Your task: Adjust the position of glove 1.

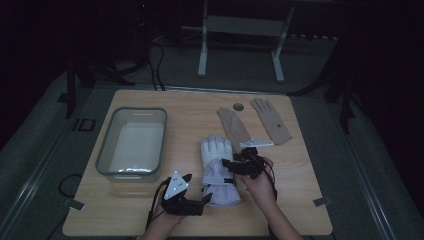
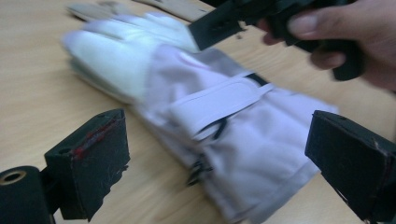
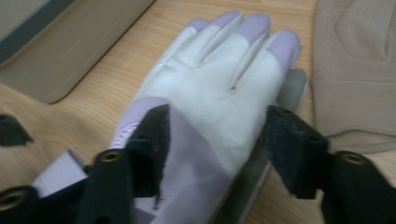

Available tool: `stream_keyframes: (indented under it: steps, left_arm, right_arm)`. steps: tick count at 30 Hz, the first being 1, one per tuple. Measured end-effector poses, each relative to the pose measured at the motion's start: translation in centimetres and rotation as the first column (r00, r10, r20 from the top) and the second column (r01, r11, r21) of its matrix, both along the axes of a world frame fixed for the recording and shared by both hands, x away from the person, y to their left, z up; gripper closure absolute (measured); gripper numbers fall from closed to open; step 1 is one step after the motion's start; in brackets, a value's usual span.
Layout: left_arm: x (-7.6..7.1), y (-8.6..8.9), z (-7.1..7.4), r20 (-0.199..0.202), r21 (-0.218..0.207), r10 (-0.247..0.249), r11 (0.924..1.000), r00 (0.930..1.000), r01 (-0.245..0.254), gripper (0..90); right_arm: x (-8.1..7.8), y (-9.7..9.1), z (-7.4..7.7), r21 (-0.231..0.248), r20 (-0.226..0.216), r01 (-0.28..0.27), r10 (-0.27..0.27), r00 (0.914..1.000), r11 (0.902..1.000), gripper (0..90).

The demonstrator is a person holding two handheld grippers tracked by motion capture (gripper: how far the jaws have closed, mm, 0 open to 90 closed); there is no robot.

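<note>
Gloves at frame centre look soft and light, best gripped at the cuff; both tongs stand released.

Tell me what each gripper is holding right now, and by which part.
Nothing. Both the left gripper and the right gripper stand open around the white and lilac glove, at cuff and palm.

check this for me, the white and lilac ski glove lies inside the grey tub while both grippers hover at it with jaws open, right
Not quite. The ski glove lies on the bare table, to the right of the grey tub, not inside it, as the high view shows. The rest holds: the left gripper and the right gripper are both at the glove with jaws open.
</note>
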State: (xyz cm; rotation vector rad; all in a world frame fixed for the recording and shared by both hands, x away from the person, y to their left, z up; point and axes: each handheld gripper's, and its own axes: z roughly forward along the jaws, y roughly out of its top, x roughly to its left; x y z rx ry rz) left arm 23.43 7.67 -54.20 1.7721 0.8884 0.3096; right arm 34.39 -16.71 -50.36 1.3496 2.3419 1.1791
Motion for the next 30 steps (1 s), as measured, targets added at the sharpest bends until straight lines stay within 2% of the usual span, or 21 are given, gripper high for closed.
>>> stream_keyframes:
  steps: [4, 5, 6, 8, 10, 11, 12, 13, 14, 15, 16, 17, 18, 19, 22, 23, 24, 26, 27, 29, 30]
  left_arm:
    - [0.9, -0.4, 0.0, -0.062, 0.012, 0.004, 0.9999, 0.9981, -0.003, 8.0]
    - [1.2, -0.4, -0.1, -0.091, 0.016, -0.008, 0.9998, 0.9958, 0.010, 11.2]
    - [1.3, -0.5, -0.3, -0.106, 0.026, 0.003, 0.9997, 0.9944, 0.000, 11.2]
    - [1.6, -0.6, -0.8, -0.138, 0.030, 0.000, 0.9995, 0.9904, 0.004, 11.9]
    - [1.9, -0.7, -1.2, -0.174, 0.021, 0.004, 0.9998, 0.9847, 0.000, 11.9]
    - [2.1, -0.6, -1.3, -0.206, 0.018, 0.008, 0.9998, 0.9785, -0.004, 11.9]
    - [2.3, -0.6, -1.5, -0.236, 0.000, 0.006, 1.0000, 0.9718, -0.006, 12.2]
    - [2.7, -0.5, -1.8, -0.271, 0.007, 0.002, 1.0000, 0.9625, 0.000, 12.9]
    - [2.7, -0.5, -1.8, -0.271, 0.007, 0.002, 1.0000, 0.9625, 0.000, 13.2]
    - [3.0, -0.6, -2.3, -0.293, 0.004, 0.001, 1.0000, 0.9561, 0.001, 13.2]
    - [3.0, -0.6, -2.3, -0.293, 0.004, 0.001, 1.0000, 0.9561, 0.001, 13.2]
    - [3.2, -0.6, -2.6, -0.309, 0.010, -0.011, 0.9998, 0.9511, 0.015, 13.2]
    - [3.6, -0.8, -3.2, -0.344, -0.001, -0.027, 0.9996, 0.9387, 0.028, 13.2]
    - [3.6, -0.8, -3.2, -0.344, -0.001, -0.027, 0.9996, 0.9387, 0.028, 13.4]
    - [3.9, -1.1, -3.1, -0.340, 0.012, -0.066, 0.9971, 0.9382, 0.075, 15.8]
    - [4.0, -1.3, -3.1, -0.359, 0.002, -0.100, 0.9942, 0.9280, 0.108, 21.0]
    - [4.0, -1.3, -3.1, -0.359, 0.002, -0.100, 0.9942, 0.9280, 0.108, 27.8]
    - [4.0, -1.4, -3.0, -0.376, 0.003, -0.108, 0.9930, 0.9203, 0.118, 35.6]
    - [4.0, -1.4, -3.0, -0.388, -0.002, -0.113, 0.9926, 0.9149, 0.122, 38.5]
    - [4.1, -1.2, -3.0, -0.400, -0.009, -0.109, 0.9933, 0.9098, 0.115, 42.6]
    - [4.1, -1.0, -3.0, -0.403, -0.018, -0.107, 0.9938, 0.9088, 0.110, 53.7]
  right_arm:
    - [0.7, -0.7, -0.7, -0.021, -0.040, 0.011, -0.012, 0.9991, 0.9997, 34.8]
    - [1.0, -1.0, -1.5, -0.066, -0.074, -0.005, 0.000, 0.9972, 0.9978, 31.2]
    - [1.0, -1.0, -1.5, -0.066, -0.074, -0.005, 0.000, 0.9972, 0.9978, 31.2]
    - [1.2, -1.1, -2.2, -0.100, -0.109, -0.023, 0.012, 0.9940, 0.9947, 30.6]
    - [1.6, -1.6, -3.0, -0.067, -0.164, -0.032, 0.021, 0.9863, 0.9972, 29.5]
    - [1.6, -1.6, -3.0, -0.067, -0.164, -0.032, 0.021, 0.9863, 0.9972, 29.5]
    - [1.9, -1.7, -3.3, -0.043, -0.206, -0.036, 0.026, 0.9782, 0.9984, 30.9]
    - [2.0, -1.7, -3.4, -0.034, -0.222, -0.043, 0.035, 0.9743, 0.9985, 32.3]
    - [2.0, -1.7, -3.4, -0.034, -0.222, -0.043, 0.035, 0.9743, 0.9985, 32.3]
    - [2.3, -1.7, -3.7, -0.008, -0.259, -0.055, 0.051, 0.9645, 0.9985, 34.7]
    - [2.3, -1.7, -3.7, -0.008, -0.259, -0.055, 0.051, 0.9645, 0.9985, 34.7]
    - [2.4, -1.7, -3.8, 0.008, -0.273, -0.071, 0.071, 0.9595, 0.9974, 37.6]
    - [2.6, -1.6, -4.3, 0.060, -0.302, -0.099, 0.112, 0.9467, 0.9933, 52.9]
    - [2.6, -1.6, -4.3, 0.081, -0.305, -0.112, 0.132, 0.9433, 0.9904, 54.8]
    - [2.2, -0.9, -4.2, 0.061, -0.264, -0.141, 0.153, 0.9524, 0.9881, 68.2]
    - [1.9, -0.6, -4.1, 0.043, -0.252, -0.140, 0.147, 0.9567, 0.9892, 70.8]
    - [1.7, -0.4, -3.9, 0.018, -0.231, -0.141, 0.141, 0.9626, 0.9899, 73.0]
    - [1.2, 0.0, -3.8, -0.014, -0.200, -0.131, 0.126, 0.9717, 0.9912, 75.2]
    - [1.0, 0.1, -3.7, -0.022, -0.184, -0.127, 0.121, 0.9755, 0.9916, 75.9]
    - [0.9, 0.1, -3.8, -0.020, -0.174, -0.119, 0.113, 0.9782, 0.9927, 76.8]
    - [0.6, 0.1, -3.8, -0.016, -0.159, -0.102, 0.098, 0.9823, 0.9946, 78.5]
